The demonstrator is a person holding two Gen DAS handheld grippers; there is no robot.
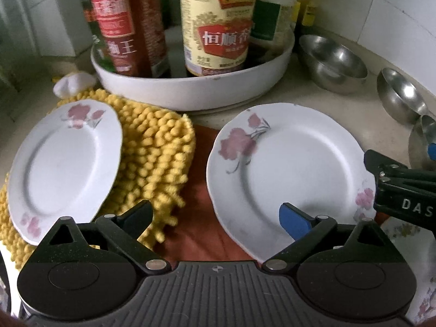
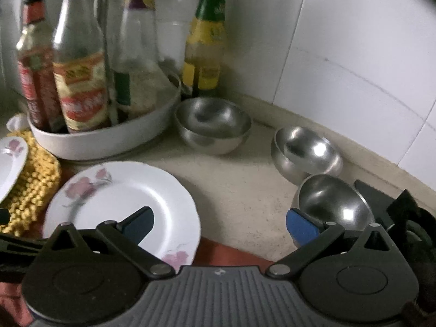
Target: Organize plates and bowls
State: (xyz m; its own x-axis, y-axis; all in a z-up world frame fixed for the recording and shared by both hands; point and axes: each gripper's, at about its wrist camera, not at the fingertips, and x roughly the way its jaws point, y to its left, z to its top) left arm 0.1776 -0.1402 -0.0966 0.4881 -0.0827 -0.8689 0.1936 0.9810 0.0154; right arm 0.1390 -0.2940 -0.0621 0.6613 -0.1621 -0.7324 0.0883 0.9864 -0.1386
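Note:
Two white plates with pink flowers lie on the counter. One plate [image 1: 62, 160] rests on a yellow chenille cloth [image 1: 155, 147]. The other plate [image 1: 288, 174] lies partly on a red cloth [image 1: 201, 218]; it also shows in the right wrist view [image 2: 122, 201]. Three steel bowls stand along the wall: far [image 2: 212, 125], middle [image 2: 308, 152], near [image 2: 332, 204]. My left gripper [image 1: 215, 218] is open and empty, low over the gap between the plates. My right gripper [image 2: 220, 224] is open and empty, between the plate and the near bowl.
A white round tray [image 1: 190, 87] of sauce bottles [image 1: 218, 24] stands behind the plates. A yellow-green bottle [image 2: 207, 38] stands by the tiled wall [image 2: 354, 54]. A black stove edge [image 2: 381, 199] is at the right. A floral cloth [image 1: 417, 259] lies at the near right.

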